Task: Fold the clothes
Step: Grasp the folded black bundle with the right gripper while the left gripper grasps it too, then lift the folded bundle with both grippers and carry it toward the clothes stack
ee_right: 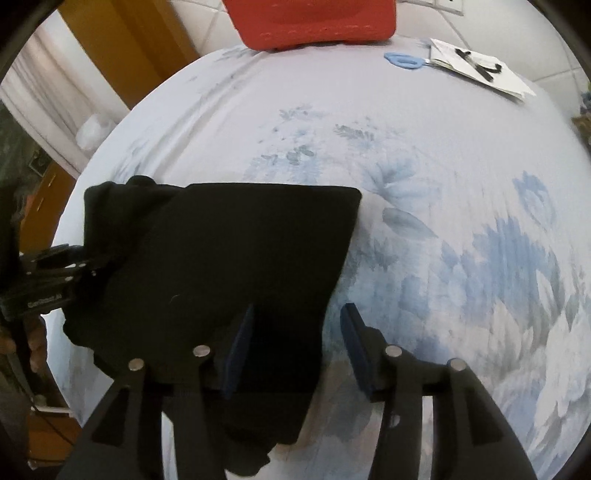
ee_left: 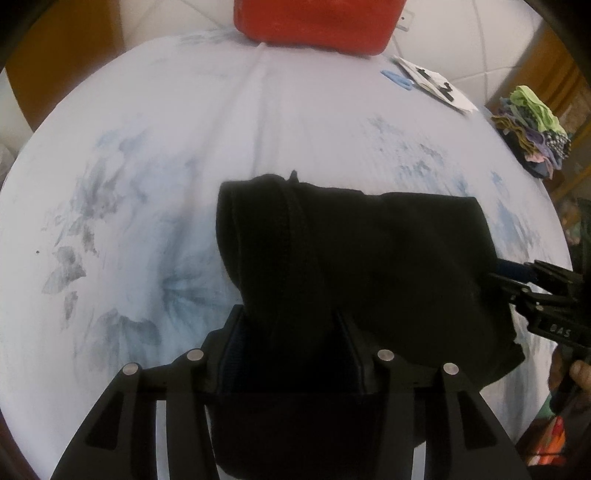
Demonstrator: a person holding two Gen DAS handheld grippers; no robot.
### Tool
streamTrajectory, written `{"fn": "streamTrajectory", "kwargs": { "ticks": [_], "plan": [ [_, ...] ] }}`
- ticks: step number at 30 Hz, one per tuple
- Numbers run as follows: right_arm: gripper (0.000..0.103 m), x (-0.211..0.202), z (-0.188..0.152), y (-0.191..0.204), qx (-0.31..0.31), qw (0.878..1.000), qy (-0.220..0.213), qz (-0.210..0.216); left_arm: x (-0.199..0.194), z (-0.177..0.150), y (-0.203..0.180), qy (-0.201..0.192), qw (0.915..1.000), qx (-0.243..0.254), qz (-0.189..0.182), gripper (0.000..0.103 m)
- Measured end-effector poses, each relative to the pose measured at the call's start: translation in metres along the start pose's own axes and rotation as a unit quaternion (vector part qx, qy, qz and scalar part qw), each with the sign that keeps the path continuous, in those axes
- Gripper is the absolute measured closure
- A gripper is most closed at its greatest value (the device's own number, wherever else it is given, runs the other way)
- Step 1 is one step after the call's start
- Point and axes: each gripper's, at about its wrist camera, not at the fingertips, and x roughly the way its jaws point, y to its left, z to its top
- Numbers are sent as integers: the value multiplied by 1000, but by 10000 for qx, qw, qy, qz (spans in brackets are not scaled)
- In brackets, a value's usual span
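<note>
A black garment (ee_left: 351, 251) lies folded on the floral bedsheet (ee_left: 166, 147); it also shows in the right wrist view (ee_right: 221, 251). My left gripper (ee_left: 291, 332) is open, its jaws set wide around the garment's near left edge, with cloth bunched between them. My right gripper (ee_right: 295, 325) is open over the garment's near right edge; its left pad (ee_right: 240, 339) rests on the cloth and its right pad (ee_right: 354, 339) is over the bare sheet. Each gripper shows from the side in the other's view, the right one (ee_left: 517, 280) and the left one (ee_right: 66, 273).
A red cushion (ee_left: 314, 22) sits at the bed's far end. Blue scissors (ee_right: 404, 60) and papers (ee_right: 480, 70) lie at the far right. A pile of coloured clothes (ee_left: 532, 125) sits off the bed's right side. Wooden furniture (ee_right: 122, 48) stands at the left.
</note>
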Motion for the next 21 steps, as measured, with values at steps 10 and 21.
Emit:
{"fn": "streamTrajectory", "kwargs": {
  "ticks": [10,21],
  "plan": [
    [66,8,5,16,-507,9985,-123,185,0,-1,-7,-60,9997,114,183,52],
    [88,11,3,24,-598,9981,-87,71,-3,-2,-31,-208,9967,350,700,80]
  ]
}}
